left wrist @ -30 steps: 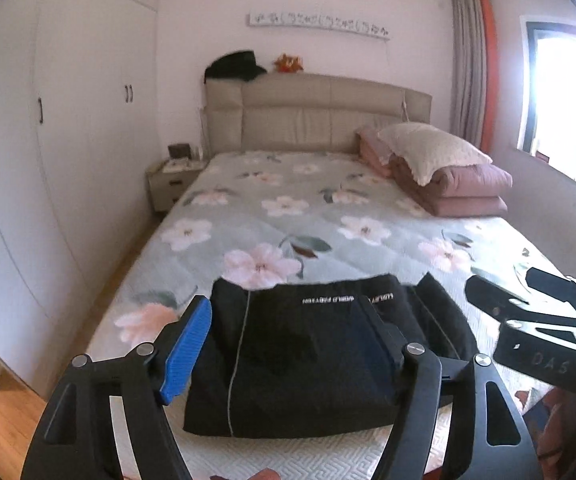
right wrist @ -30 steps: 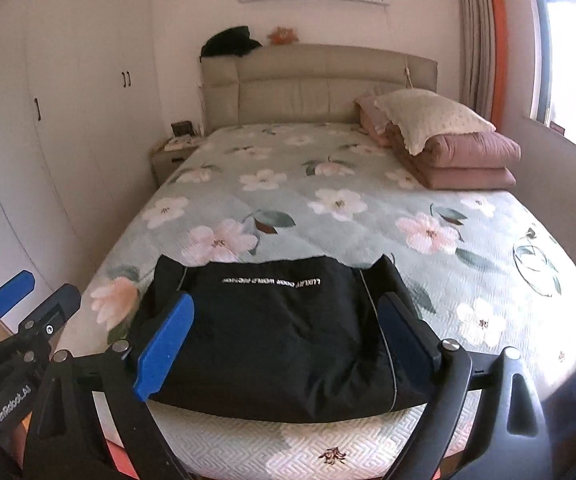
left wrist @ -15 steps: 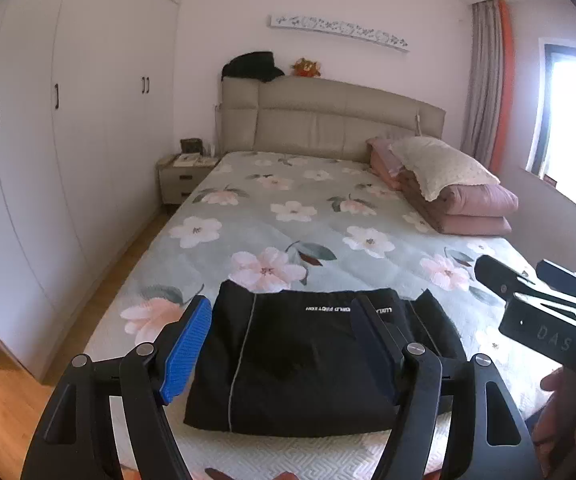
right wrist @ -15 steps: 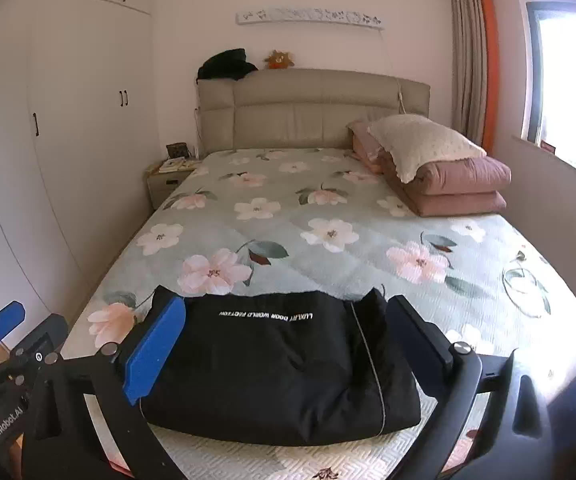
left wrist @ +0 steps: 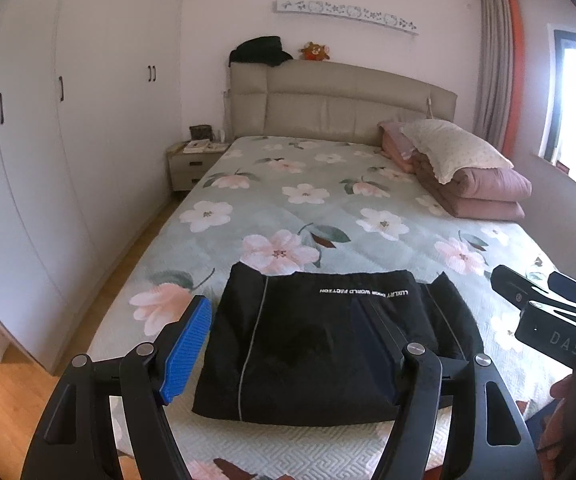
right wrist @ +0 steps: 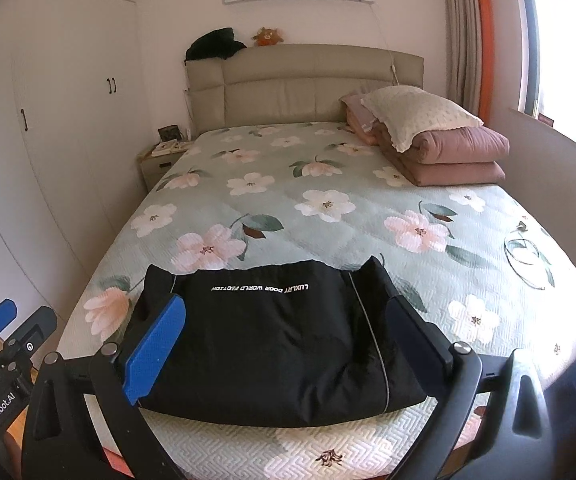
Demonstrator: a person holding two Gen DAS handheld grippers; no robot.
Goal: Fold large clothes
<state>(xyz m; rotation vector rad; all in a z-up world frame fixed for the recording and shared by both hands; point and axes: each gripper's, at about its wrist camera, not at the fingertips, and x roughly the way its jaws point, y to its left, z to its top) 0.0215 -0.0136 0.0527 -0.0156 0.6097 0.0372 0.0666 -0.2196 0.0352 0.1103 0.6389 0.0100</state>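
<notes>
A black garment (left wrist: 328, 344) with white lettering lies folded into a flat rectangle near the foot of the bed; it also shows in the right wrist view (right wrist: 272, 340). My left gripper (left wrist: 288, 344) is open and empty, held above and in front of the garment, clear of it. My right gripper (right wrist: 284, 344) is open and empty too, held back over the bed's foot edge. The right gripper also shows at the right edge of the left wrist view (left wrist: 544, 300). The left gripper shows at the lower left of the right wrist view (right wrist: 8, 328).
The floral bedspread (left wrist: 308, 208) covers the bed. Folded pink quilts and a pillow (left wrist: 468, 172) sit at the far right by the headboard. A white wardrobe (left wrist: 48, 152) lines the left wall, with a nightstand (left wrist: 192, 164) beyond. A cable (right wrist: 528, 252) lies on the bed's right side.
Both grippers have pulled back and risen from the garment, so it looks smaller and more of the room shows. The garment has not moved.
</notes>
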